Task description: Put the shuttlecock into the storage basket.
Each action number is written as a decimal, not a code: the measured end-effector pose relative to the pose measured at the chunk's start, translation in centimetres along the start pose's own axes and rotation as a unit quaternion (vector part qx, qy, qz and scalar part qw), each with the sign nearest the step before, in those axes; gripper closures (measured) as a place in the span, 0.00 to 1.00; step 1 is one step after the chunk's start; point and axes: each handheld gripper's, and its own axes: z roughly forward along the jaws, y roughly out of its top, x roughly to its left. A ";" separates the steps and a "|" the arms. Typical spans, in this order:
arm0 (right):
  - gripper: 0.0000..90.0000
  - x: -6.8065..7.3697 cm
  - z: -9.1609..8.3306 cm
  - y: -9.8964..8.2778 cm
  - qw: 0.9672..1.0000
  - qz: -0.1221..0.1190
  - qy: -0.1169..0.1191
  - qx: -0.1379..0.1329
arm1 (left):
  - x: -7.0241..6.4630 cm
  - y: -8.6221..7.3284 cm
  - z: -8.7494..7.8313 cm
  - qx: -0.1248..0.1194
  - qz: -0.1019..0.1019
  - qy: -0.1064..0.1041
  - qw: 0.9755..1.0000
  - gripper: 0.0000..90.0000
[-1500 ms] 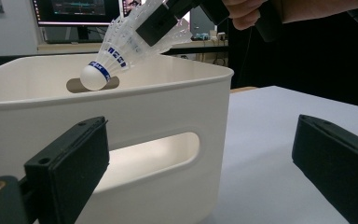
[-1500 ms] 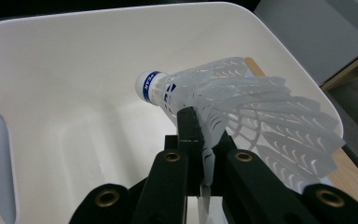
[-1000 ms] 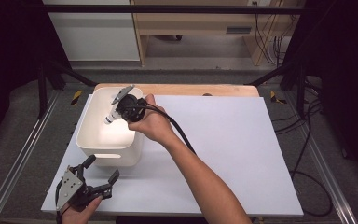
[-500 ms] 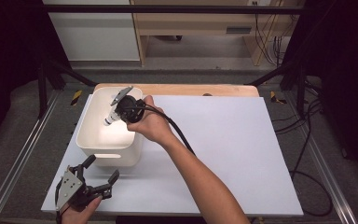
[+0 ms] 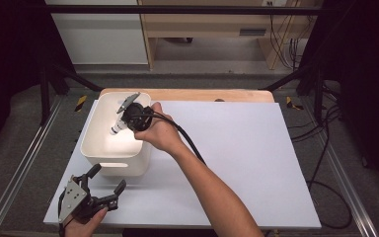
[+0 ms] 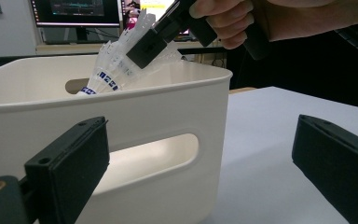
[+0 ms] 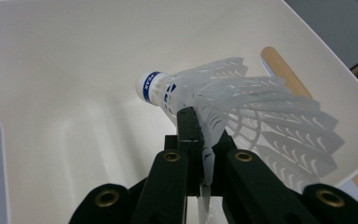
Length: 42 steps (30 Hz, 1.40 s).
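Observation:
A white shuttlecock (image 7: pixel 223 102) with a blue band on its cork hangs over the inside of a white plastic bin (image 5: pixel 109 148). My right gripper (image 7: pixel 198 126) is shut on its feathered skirt, cork pointing down into the bin. In the high view the right gripper (image 5: pixel 128 114) sits above the bin's far right part with the shuttlecock (image 5: pixel 117 126) below it. My left gripper (image 5: pixel 107 180) stands open near the table's front left edge, just in front of the bin. The left gripper view looks at the bin's handle wall (image 6: pixel 121 121), with the shuttlecock (image 6: pixel 114 65) above the rim.
The bin sits at the left of a white board (image 5: pixel 246 148) that lies on a wooden table (image 5: pixel 202 95). The right gripper's cable (image 5: pixel 187 140) trails across the board. Metal rails run along both sides, and a shelf unit stands beyond the far edge.

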 end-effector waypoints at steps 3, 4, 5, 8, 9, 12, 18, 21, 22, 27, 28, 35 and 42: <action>0.99 0.0 0.1 0.0 1.000 -0.002 0.001 0.004 | 0.0 0.0 0.0 0.000 0.000 0.000 1.000 0.04; 0.99 0.0 0.1 -0.1 1.000 -0.002 0.001 0.005 | 0.0 0.0 0.0 0.000 0.000 0.000 1.000 0.04; 0.99 0.0 0.1 -0.1 1.000 -0.002 0.001 0.006 | 0.0 0.0 0.0 0.000 0.000 0.001 1.000 0.04; 0.99 0.1 0.2 -0.1 1.000 -0.004 0.001 0.006 | 0.0 0.0 0.0 0.000 0.000 0.001 1.000 0.04; 0.99 0.1 0.1 0.0 1.000 -0.004 0.000 0.007 | 0.0 0.0 0.0 0.000 0.000 0.000 1.000 0.04; 0.99 0.2 0.1 0.0 1.000 -0.003 0.001 0.003 | 0.0 0.0 0.0 0.000 0.000 0.000 1.000 0.04; 0.99 0.2 0.3 -0.1 1.000 -0.004 0.004 0.006 | 0.0 0.0 -0.1 0.001 0.002 0.000 1.000 0.04; 0.99 0.3 0.4 -0.1 1.000 -0.003 0.004 0.007 | 0.0 0.0 -0.1 0.000 0.000 0.000 1.000 0.04; 0.99 0.2 0.5 -0.1 1.000 -0.003 0.004 0.007 | 0.0 0.0 -0.1 0.000 0.000 0.000 1.000 0.05; 0.99 0.2 0.5 -0.3 1.000 -0.002 0.006 0.008 | 0.0 0.0 -0.1 -0.001 -0.001 0.000 1.000 0.04; 0.99 0.2 0.5 -0.4 1.000 -0.002 0.007 0.009 | 0.0 0.0 -0.1 -0.001 0.000 0.000 1.000 0.05; 0.98 0.2 0.8 -0.6 1.000 0.000 0.007 0.011 | -0.1 0.0 0.0 -0.001 0.000 -0.001 1.000 0.05; 0.98 0.0 1.1 -0.7 1.000 0.003 0.005 0.013 | 0.0 0.0 -0.1 -0.001 0.001 -0.001 1.000 0.04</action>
